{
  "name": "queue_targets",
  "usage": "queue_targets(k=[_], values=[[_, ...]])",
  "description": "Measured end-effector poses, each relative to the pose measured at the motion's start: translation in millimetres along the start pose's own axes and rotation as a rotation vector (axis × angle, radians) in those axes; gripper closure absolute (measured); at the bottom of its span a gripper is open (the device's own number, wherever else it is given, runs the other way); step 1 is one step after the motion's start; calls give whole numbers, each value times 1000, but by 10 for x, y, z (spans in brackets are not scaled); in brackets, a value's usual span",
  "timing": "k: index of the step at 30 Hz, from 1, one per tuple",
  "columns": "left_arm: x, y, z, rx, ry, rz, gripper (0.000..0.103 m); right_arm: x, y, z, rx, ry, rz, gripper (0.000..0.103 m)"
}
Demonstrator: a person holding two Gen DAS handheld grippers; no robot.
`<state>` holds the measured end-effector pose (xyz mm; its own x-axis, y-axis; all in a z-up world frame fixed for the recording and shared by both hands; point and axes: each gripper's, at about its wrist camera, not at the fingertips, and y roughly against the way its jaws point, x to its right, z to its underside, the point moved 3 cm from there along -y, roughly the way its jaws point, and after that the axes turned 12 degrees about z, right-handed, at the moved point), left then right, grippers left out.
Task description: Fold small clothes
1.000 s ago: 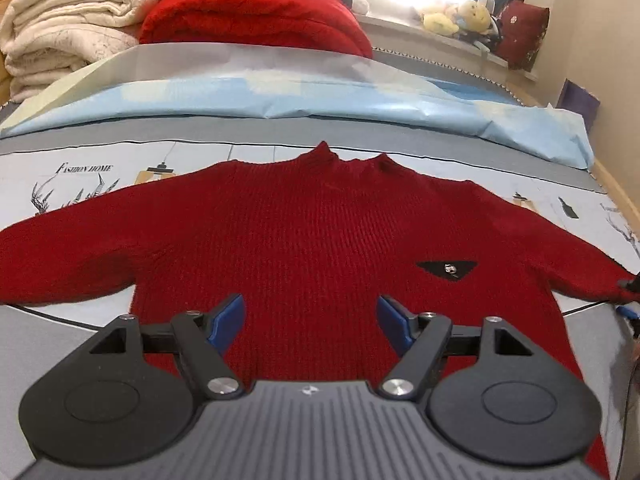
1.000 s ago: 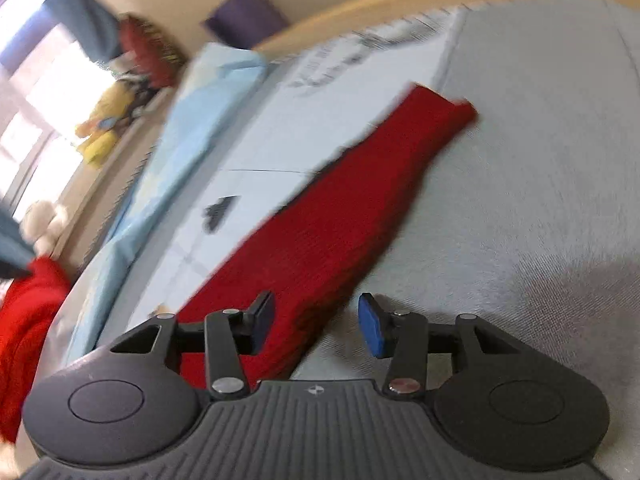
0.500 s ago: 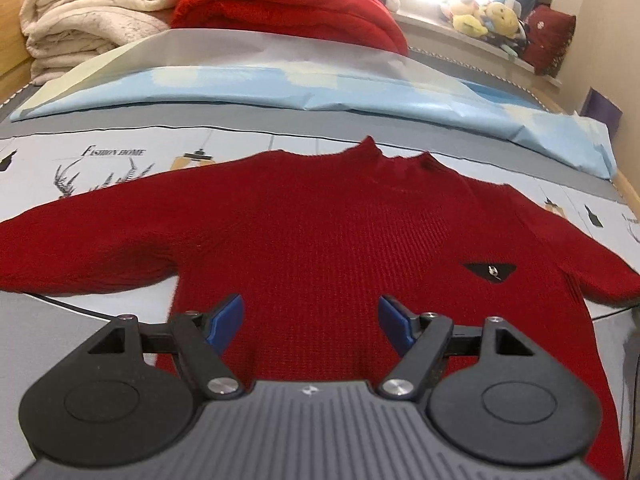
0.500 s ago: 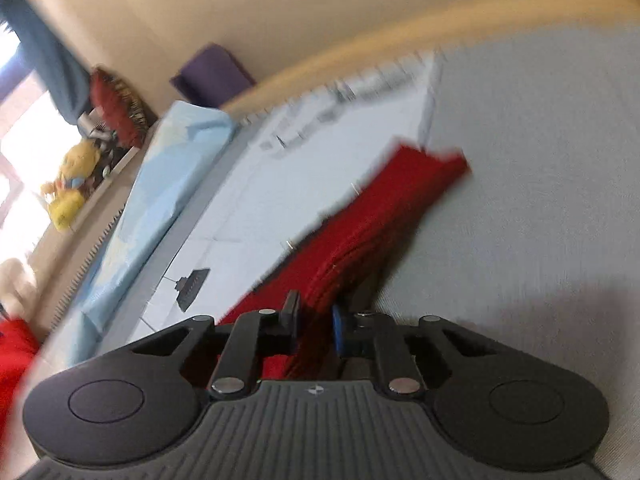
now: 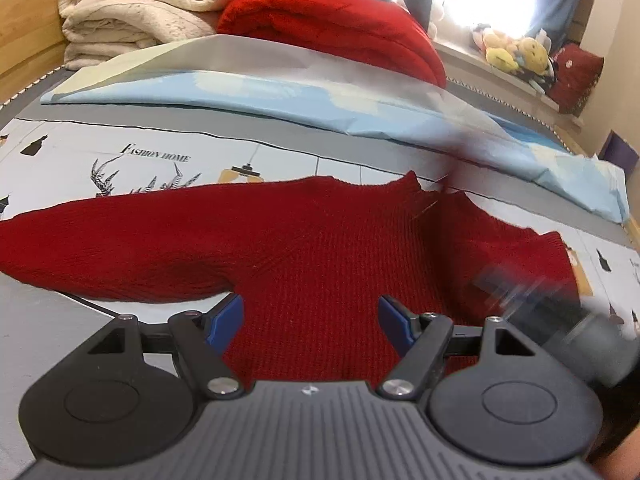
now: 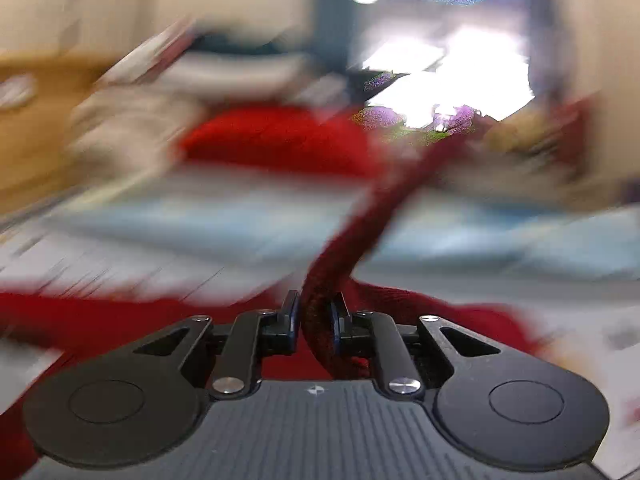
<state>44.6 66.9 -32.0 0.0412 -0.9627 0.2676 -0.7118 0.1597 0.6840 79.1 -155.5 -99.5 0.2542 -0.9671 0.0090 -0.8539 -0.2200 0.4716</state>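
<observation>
A small dark red knit sweater (image 5: 320,248) lies flat on the printed bedsheet (image 5: 160,152), its left sleeve (image 5: 100,240) stretched out to the left. My left gripper (image 5: 311,318) hovers open over the sweater's lower body, nothing between its blue pads. In the right wrist view my right gripper (image 6: 316,316) is shut on the sweater's right sleeve (image 6: 352,232), which trails up and away from the jaws, lifted above the sweater body (image 6: 120,320). That view is heavily blurred. The right gripper shows as a blurred dark shape (image 5: 560,320) at the right of the left wrist view.
A folded light blue sheet (image 5: 320,100) lies across the bed behind the sweater. Beyond it are a red blanket (image 5: 340,24) and stacked cream blankets (image 5: 140,12). Plush toys (image 5: 516,52) sit on the window ledge at the far right.
My right gripper closed on the right sleeve and swung it fast up and across toward the sweater's body. My left gripper drifted left over the sweater and stayed open.
</observation>
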Motion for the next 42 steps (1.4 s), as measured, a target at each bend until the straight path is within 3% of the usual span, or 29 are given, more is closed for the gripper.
queue_targets(k=[2,4,6,10,13,17,22,25,27,30,35,39,42], values=[[-57,36,-19,6,11,-5,24,-110,-159,198,-131,-14,-46,88],[-130,60,-39,6,26,-8,24,-28,-256,247,-203,-77,-55,83],[-205,76,-59,6,39,-16,24,133,-269,200,-221,-171,-63,80],[-382,80,-87,2,89,-50,24,237,-315,96,-205,-237,-54,56],[-502,74,-107,-1,149,-56,24,69,-453,138,-284,-253,-116,55],[-539,71,-129,-7,178,-43,24,-266,-540,143,-278,-175,-73,54],[-546,35,-143,-16,189,-38,24,-379,-550,65,-273,-197,-128,60],[-564,34,-146,-18,199,-35,24,-324,-559,39,-236,-244,-26,60],[-561,46,-157,-15,206,-30,24,-273,-605,109,-274,-235,43,59],[-548,70,-185,-7,215,-26,24,-294,-586,84,-280,-173,26,59],[-487,65,-233,0,229,-11,24,-130,-216,-506,-201,-261,70,59],[-394,38,-216,-10,229,0,24,30,219,-933,-205,-301,212,48],[-290,23,-191,-8,209,-3,24,153,549,-1034,-217,-381,216,42]])
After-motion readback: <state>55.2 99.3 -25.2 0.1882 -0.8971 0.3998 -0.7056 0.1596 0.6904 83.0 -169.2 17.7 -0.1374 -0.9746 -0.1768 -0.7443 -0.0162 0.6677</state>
